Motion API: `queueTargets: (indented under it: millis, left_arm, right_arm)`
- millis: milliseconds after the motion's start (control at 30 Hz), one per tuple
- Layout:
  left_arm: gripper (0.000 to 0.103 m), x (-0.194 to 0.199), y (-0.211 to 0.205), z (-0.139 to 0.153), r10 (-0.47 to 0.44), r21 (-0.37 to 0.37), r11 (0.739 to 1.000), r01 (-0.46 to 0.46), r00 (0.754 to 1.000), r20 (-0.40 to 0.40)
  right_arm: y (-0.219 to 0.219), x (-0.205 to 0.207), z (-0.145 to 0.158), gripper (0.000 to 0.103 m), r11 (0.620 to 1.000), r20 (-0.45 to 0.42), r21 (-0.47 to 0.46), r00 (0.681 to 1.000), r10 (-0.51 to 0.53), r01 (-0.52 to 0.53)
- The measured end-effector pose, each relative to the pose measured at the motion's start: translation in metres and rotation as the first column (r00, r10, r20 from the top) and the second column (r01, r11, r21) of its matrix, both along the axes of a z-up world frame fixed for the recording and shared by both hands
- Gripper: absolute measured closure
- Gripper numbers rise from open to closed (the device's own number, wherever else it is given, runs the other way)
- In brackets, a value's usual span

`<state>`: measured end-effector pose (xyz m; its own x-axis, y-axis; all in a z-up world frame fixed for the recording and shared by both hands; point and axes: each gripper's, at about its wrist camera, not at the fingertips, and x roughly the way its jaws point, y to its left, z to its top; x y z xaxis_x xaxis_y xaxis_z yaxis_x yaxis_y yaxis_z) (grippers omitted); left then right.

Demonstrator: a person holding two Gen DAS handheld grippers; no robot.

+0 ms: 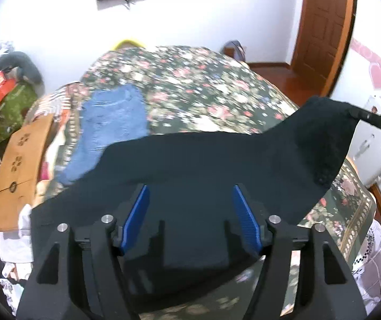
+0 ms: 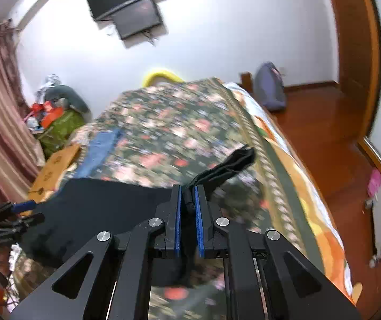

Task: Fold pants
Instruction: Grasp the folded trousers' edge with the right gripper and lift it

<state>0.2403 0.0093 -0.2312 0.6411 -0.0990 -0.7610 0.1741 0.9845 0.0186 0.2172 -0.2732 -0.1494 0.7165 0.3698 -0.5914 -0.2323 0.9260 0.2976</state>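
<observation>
Both tongs work the black pants [image 1: 203, 165], which hang half-raised over the floral bedspread [image 1: 190, 85]: my right tongs [image 2: 187, 208] pinch one bunched edge, my left tongs [image 1: 190, 213] gape wide, gripping nothing. No fold looks made yet; I judge nearly everything remains.

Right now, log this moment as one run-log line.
step: lifting black pants off floral bedspread | right gripper: shut on pants edge | left gripper: open, cloth between pads | folded jeans: on bed
</observation>
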Motion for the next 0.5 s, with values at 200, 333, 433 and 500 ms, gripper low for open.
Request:
queueTargets:
  millis: [200,333,433,500]
  left_arm:
    - [0.032,-0.023,0.055,0.011,0.07,-0.032,0.997,-0.069,0.997,0.044]
    - [0.032,-0.041,0.094,0.011,0.128,-0.061,0.99,-0.125,0.99,0.055]
    - [0.032,-0.051,0.116,0.008,0.163,-0.072,0.985,-0.16,0.985,0.051]
    - [0.032,-0.057,0.129,0.004,0.186,-0.079,0.98,-0.183,0.982,0.04]
  right_arm:
    - [0.067,0.009,0.031,0.095,0.994,0.054,-0.016,0.993,0.108,-0.108]
    - [0.122,0.011,0.039,0.095,0.977,0.055,-0.014,0.975,0.214,-0.213]
    - [0.167,0.002,0.031,0.095,0.951,0.032,-0.031,0.951,0.309,-0.308]
    - [0.19,-0.007,0.016,0.095,0.929,0.0,-0.041,0.93,0.368,-0.368]
